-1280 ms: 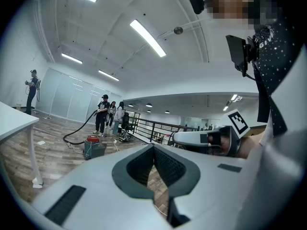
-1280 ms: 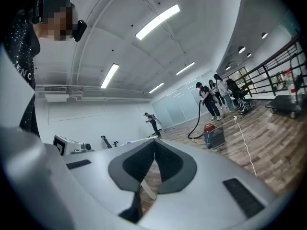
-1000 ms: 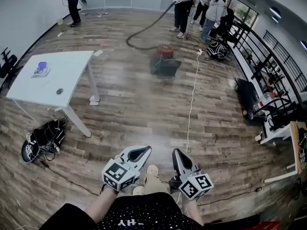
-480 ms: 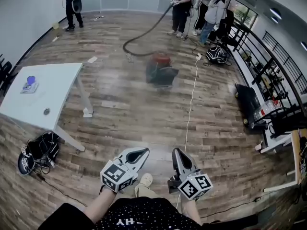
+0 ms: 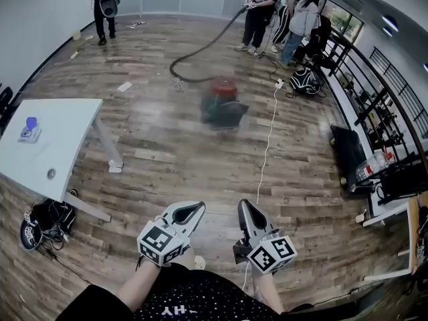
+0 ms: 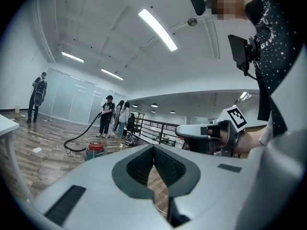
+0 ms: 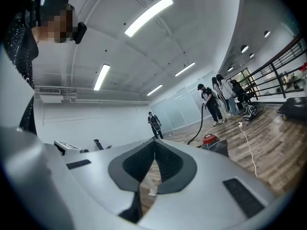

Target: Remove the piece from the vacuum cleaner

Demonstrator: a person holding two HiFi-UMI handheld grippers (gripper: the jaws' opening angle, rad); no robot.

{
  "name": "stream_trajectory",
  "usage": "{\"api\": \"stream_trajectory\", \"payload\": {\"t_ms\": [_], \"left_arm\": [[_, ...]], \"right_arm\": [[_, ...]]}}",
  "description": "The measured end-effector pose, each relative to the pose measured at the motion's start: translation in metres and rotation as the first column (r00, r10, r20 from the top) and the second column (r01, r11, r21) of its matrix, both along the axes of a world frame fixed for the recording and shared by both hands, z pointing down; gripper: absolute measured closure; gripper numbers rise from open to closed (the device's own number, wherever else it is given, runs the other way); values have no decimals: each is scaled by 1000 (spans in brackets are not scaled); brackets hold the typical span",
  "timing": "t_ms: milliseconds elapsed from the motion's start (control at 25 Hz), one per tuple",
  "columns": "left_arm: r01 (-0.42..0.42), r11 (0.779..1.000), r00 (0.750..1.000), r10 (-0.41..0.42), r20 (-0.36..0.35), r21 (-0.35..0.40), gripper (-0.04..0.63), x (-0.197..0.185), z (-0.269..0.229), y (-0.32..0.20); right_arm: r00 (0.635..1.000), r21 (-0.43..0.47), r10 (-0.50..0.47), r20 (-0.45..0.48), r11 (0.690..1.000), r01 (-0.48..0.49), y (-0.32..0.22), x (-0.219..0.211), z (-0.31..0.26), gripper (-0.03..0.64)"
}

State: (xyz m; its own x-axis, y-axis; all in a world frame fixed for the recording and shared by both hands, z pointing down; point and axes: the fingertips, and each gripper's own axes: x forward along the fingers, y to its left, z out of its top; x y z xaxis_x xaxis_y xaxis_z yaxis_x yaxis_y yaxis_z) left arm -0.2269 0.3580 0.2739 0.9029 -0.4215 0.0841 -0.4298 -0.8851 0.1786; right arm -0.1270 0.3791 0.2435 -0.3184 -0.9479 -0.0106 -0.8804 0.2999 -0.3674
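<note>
Evidently the left tool (image 5: 198, 207) and right tool (image 5: 243, 206) are held clenched, empty, well apart from the red canister vacuum cleaner (image 5: 221, 102).

Whole view is creeping forward here: the red-topped canister vacuum cleaner (image 5: 221, 104) is getting closer, while the white rectangular table (image 5: 40, 146) and the black bag with tangled cables (image 5: 43, 218) are sliding off toward the left edge.

The only legible print is the white letters "HY" on the person's black speckled shirt (image 5: 175, 309), low in the head view; the rest is cut off.
</note>
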Motion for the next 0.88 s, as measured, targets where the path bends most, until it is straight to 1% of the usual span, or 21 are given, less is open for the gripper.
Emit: {"api": "stream_trajectory", "payload": {"t_ms": [240, 400, 520, 640, 880], "left_arm": [[-39, 999, 999, 39, 21, -8, 588, 36, 8, -36], [-77, 997, 997, 77, 18, -9, 588, 66, 9, -64], [-96, 995, 995, 96, 23, -5, 588, 85, 9, -92], [-102, 995, 995, 102, 21, -3, 588, 104, 5, -124], [-118, 993, 993, 119, 25, -17, 588, 141, 2, -198]], "right_arm": [[999, -26, 18, -32, 999, -19, -28, 27, 14, 605], [998, -40, 57, -18, 998, -58, -54, 56, 21, 606], [997, -38, 78, -12, 996, -79, -81, 76, 22, 604], [997, -31, 77, -15, 997, -77, -112, 94, 19, 604], [996, -28, 94, -5, 995, -94, -185, 132, 13, 604]]}}
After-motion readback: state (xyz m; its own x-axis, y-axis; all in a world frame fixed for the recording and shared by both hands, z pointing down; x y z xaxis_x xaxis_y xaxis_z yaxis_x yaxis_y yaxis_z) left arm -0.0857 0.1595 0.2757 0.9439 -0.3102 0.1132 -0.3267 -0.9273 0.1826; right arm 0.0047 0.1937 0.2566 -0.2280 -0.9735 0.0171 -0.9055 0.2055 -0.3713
